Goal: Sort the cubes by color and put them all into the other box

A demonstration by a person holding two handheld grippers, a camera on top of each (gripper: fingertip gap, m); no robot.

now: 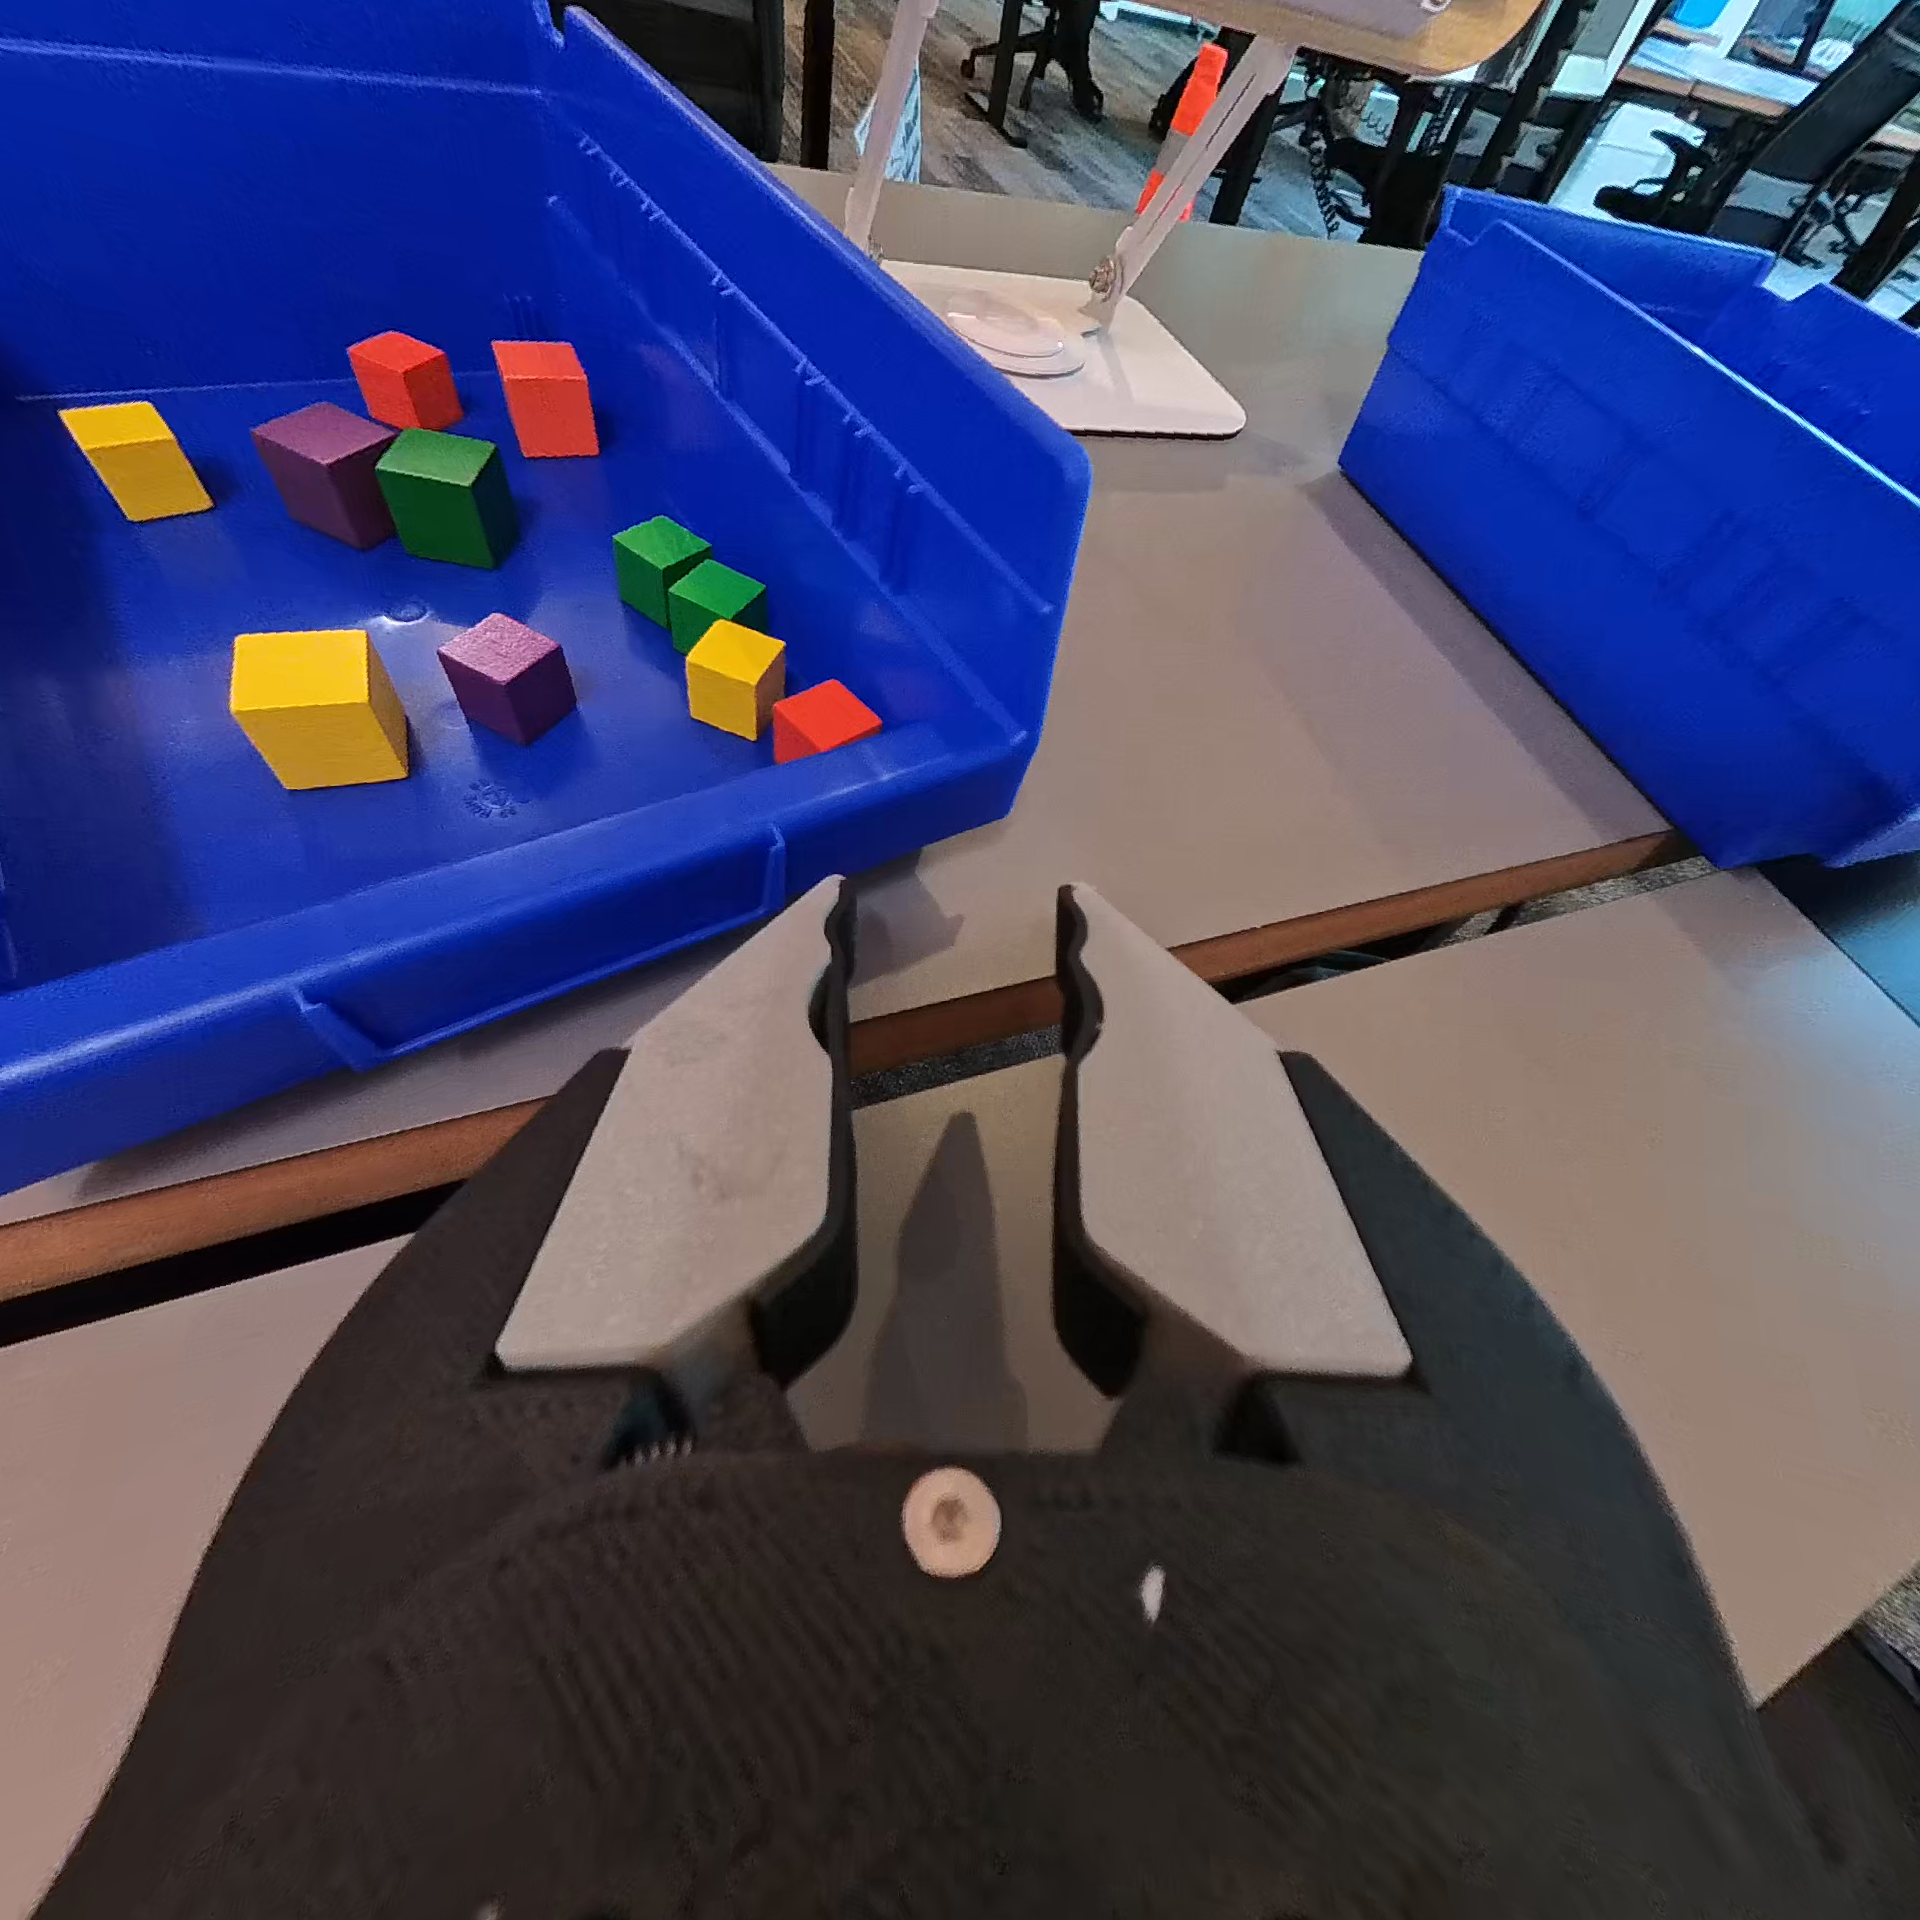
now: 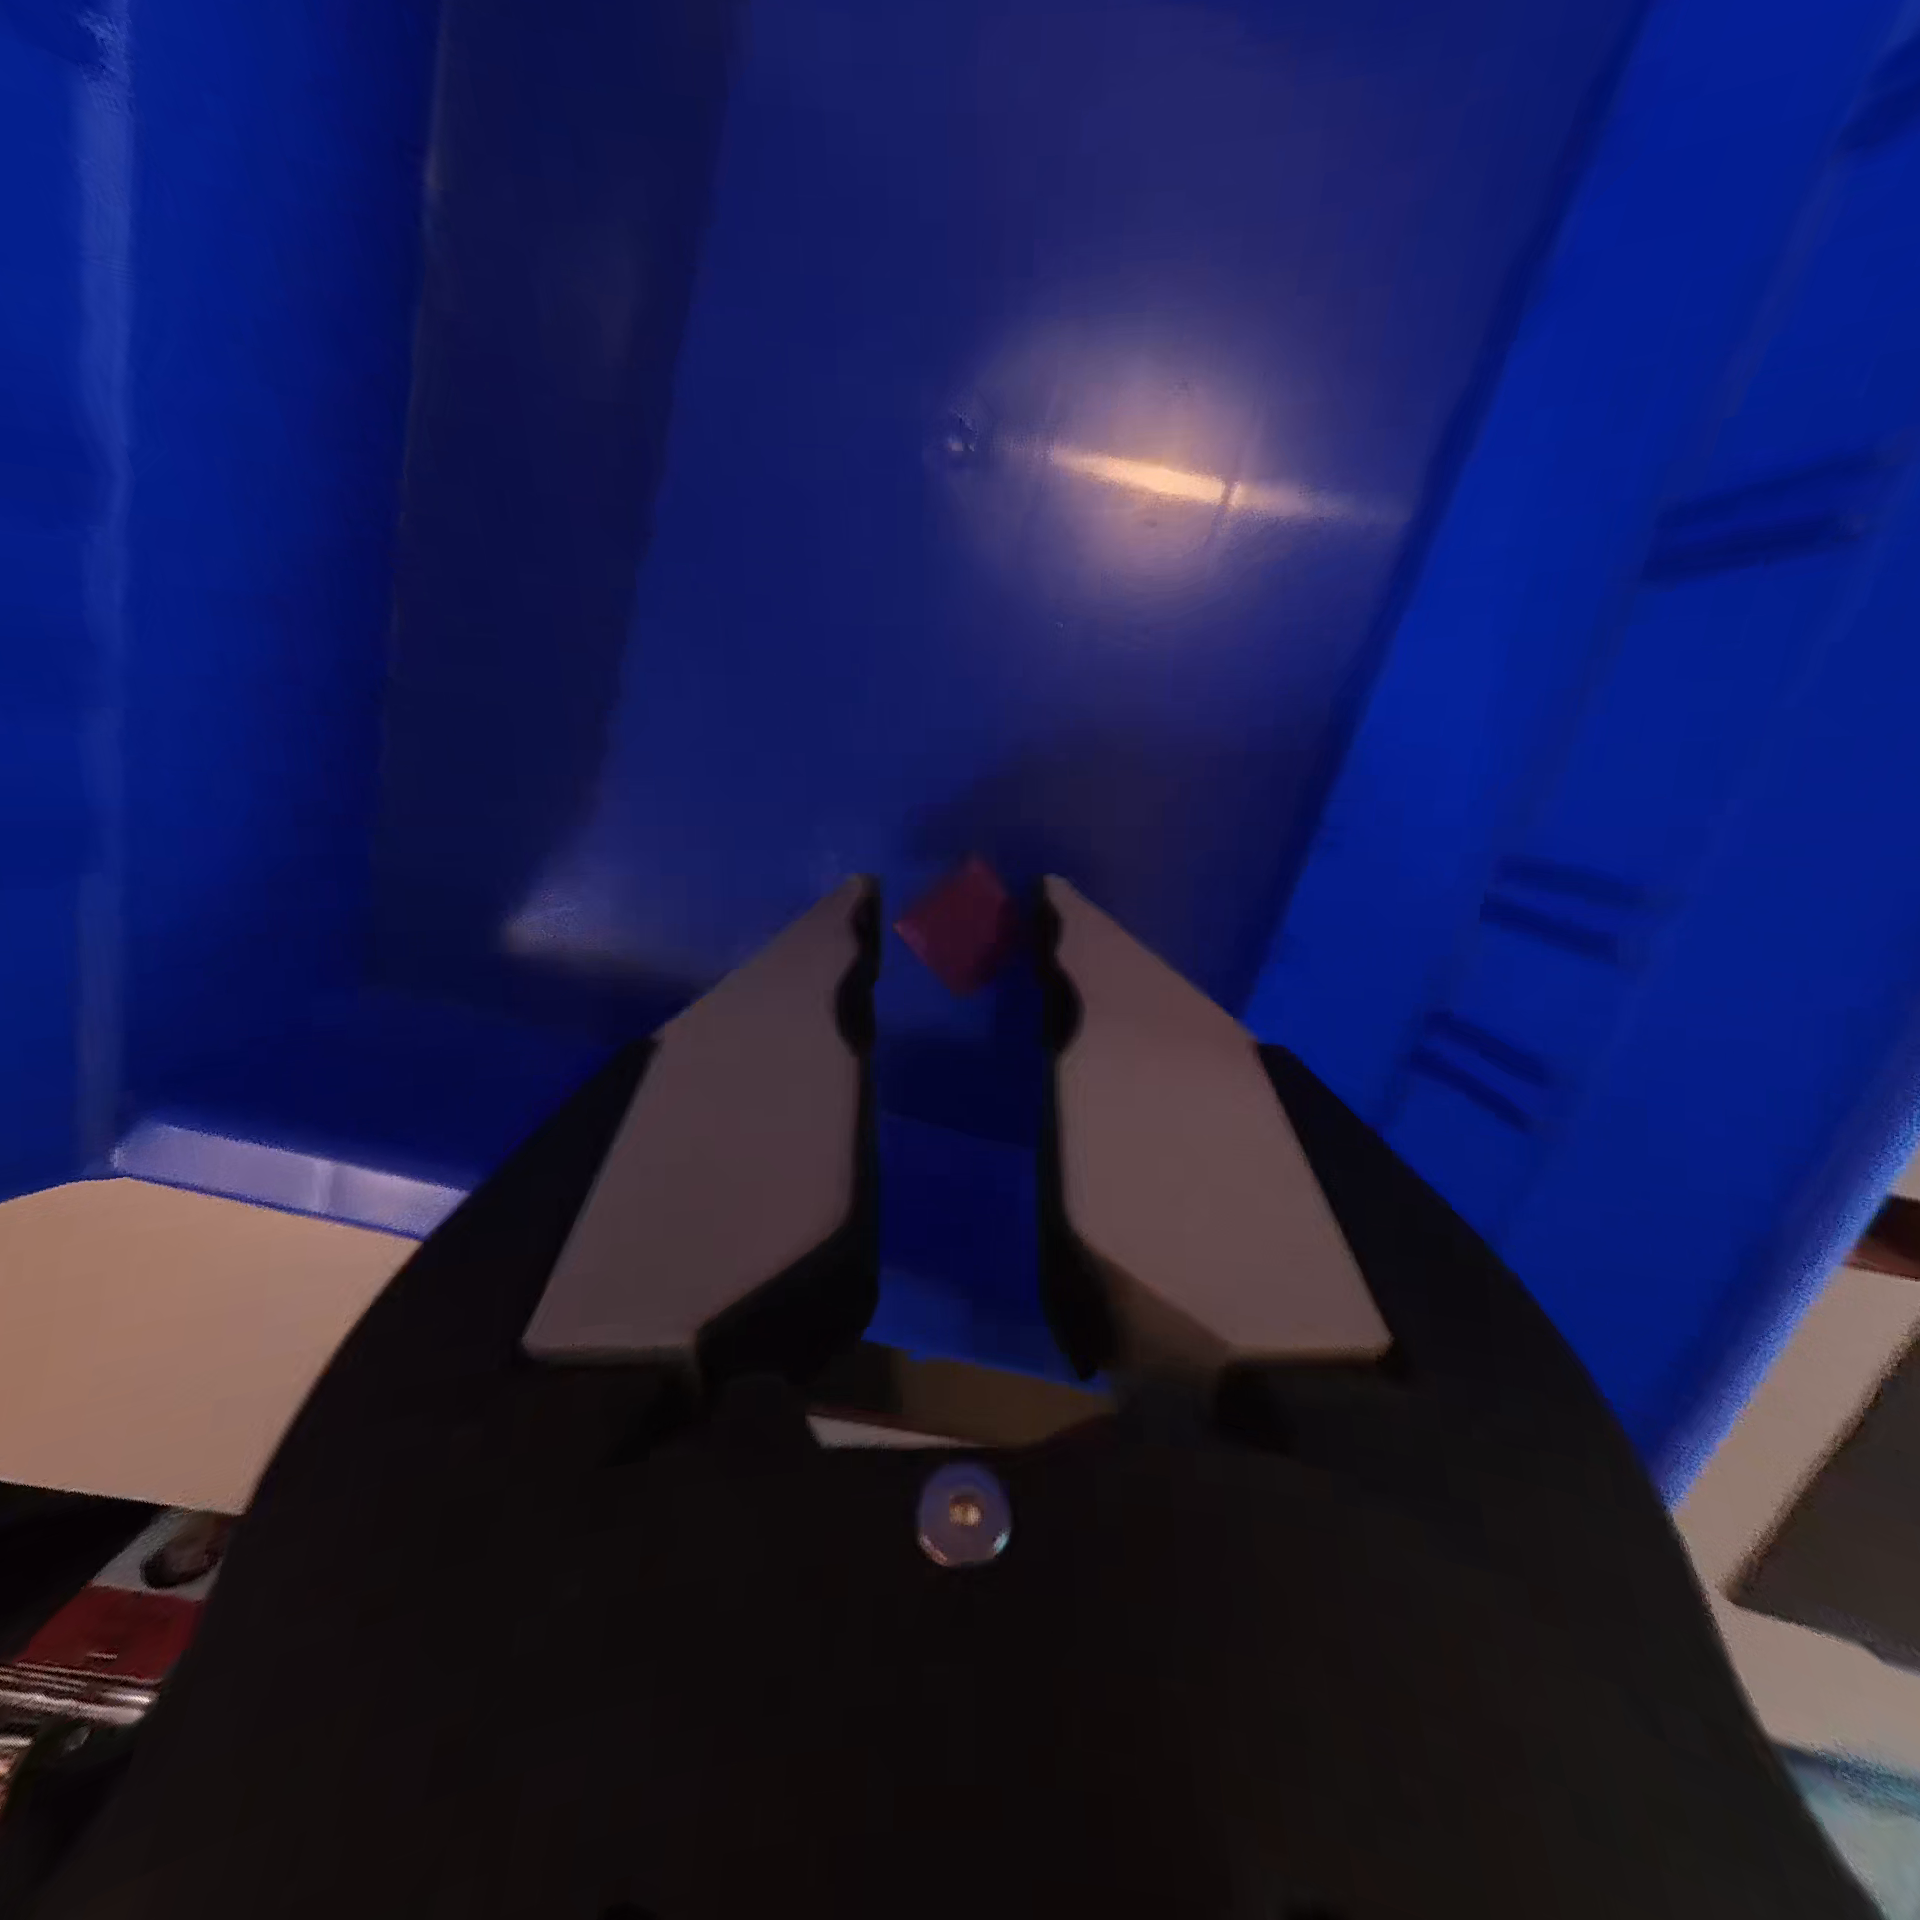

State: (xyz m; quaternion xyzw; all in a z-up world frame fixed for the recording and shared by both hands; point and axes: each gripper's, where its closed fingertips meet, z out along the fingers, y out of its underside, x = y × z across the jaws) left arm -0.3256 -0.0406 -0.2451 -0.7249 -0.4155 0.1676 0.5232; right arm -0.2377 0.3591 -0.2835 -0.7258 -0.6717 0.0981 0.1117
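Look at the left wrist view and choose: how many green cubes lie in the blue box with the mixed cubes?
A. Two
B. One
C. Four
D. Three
D. Three green cubes show in the blue box: one green cube beside a purple cube, and two more, a green cube and its touching neighbour, near the right wall.

Left box (image 1: 914, 582), blue and open-topped, holds eleven loose cubes: three red (image 1: 544, 397), three green (image 1: 447, 497), three yellow (image 1: 317, 707), two purple (image 1: 507, 675), scattered and mixed, some touching. Well to its right sits the other box (image 1: 1621, 540), also blue. Inside it, one purple cube (image 2: 954, 923), tilted corner-on.
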